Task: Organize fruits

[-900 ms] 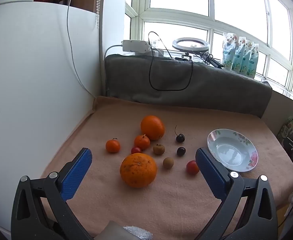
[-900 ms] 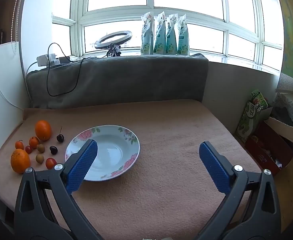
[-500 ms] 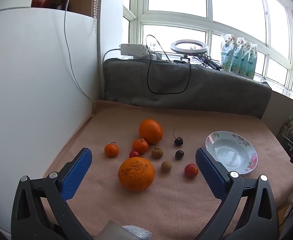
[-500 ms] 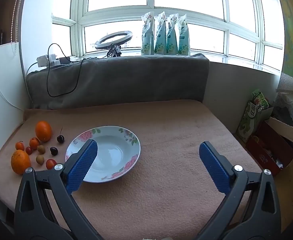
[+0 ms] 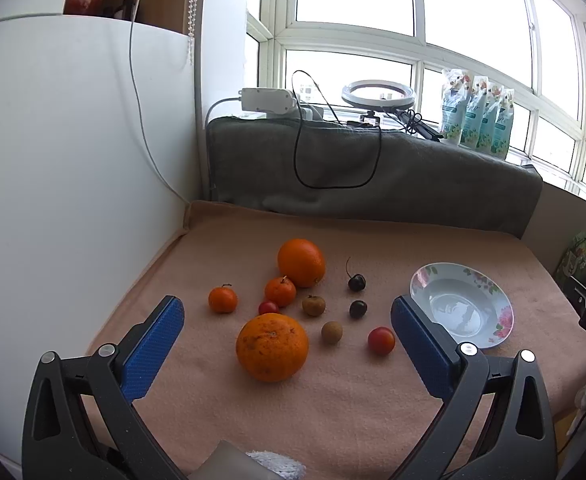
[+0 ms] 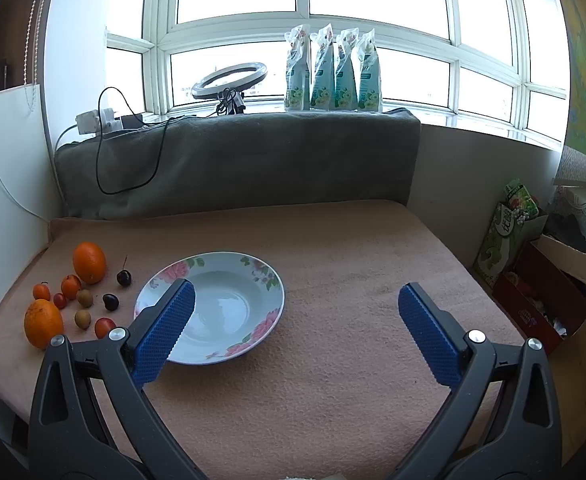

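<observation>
Both tools released, nothing between the pads. Left tool hangs over the near edge of the fruit cluster, tilted down; right tool hangs over the counter just right of the plate, its left pad overlapping the plate's near-left rim in view.

Fruit all loose on the pink-covered counter, left part, none on the plate:
- big rough orange nearest, centred between the left tool's pads in view
- smooth orange farthest
- two small tangerines: one just near the smooth orange, one off to the left
- small red fruit between the tangerine and the big orange, close to both
- two brown longan-like fruits and
- two dark cherries, the far one with stem, the near one
- red cherry tomato, rightmost, nearest the plate

Plate is floral-rimmed, right of the fruit, apart from it.

Far side: grey blanket over a backrest, ring light and four pouches on the windowsill.
</observation>
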### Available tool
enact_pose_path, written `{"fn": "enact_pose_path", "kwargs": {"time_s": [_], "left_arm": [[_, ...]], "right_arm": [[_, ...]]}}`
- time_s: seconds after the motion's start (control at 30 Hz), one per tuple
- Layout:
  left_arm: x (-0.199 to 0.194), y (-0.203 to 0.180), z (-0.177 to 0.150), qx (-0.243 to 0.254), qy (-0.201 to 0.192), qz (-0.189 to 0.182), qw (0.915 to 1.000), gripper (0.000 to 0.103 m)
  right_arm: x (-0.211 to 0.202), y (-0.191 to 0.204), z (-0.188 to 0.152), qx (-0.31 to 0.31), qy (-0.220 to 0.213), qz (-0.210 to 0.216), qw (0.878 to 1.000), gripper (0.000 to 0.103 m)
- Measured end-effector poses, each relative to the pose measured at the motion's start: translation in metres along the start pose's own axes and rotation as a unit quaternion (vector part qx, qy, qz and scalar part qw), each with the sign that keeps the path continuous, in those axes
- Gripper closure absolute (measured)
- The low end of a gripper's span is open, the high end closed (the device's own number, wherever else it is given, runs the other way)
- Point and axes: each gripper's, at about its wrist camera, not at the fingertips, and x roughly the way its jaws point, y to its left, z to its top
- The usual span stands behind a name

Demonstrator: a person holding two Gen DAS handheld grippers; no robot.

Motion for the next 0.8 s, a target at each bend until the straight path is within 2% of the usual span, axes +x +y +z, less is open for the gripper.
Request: {"fn": "enact_pose_path", "kwargs": {"time_s": [0.8], "left_arm": [[-0.0004, -0.0034, 0.0010, 0.000, 0.002, -0.001, 1.0000, 0.000]], "right_arm": [[0.0033, 0.0017, -0.0037, 0.003, 0.006, 0.003, 1.000, 0.000]]}}
